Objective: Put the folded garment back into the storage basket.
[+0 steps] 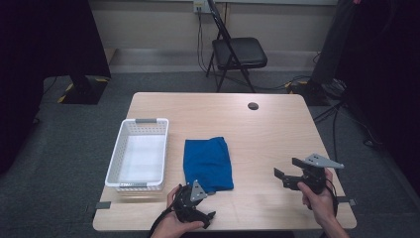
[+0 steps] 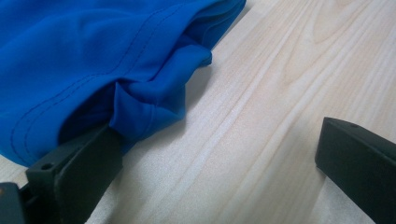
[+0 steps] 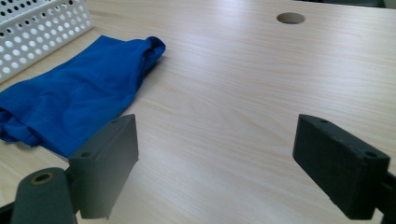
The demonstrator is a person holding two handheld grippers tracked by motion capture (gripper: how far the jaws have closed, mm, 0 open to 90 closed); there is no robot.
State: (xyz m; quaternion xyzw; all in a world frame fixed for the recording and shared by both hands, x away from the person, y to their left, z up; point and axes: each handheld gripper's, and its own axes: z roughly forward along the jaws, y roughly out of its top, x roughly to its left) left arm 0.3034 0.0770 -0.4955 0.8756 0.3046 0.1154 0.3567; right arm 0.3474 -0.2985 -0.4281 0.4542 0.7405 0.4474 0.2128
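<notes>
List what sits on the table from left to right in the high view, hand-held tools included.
White perforated basket → left tool at the near edge of the folded blue cloth → cable hole → right tool.

1. A basket (image 1: 138,153) is sitting on the bench (image 1: 267,129), left of a cloth (image 1: 208,163).
2. The left gripper (image 1: 198,194) is resting at the cloth's near edge.
3. The right gripper (image 1: 289,173) is hovering well right.
</notes>
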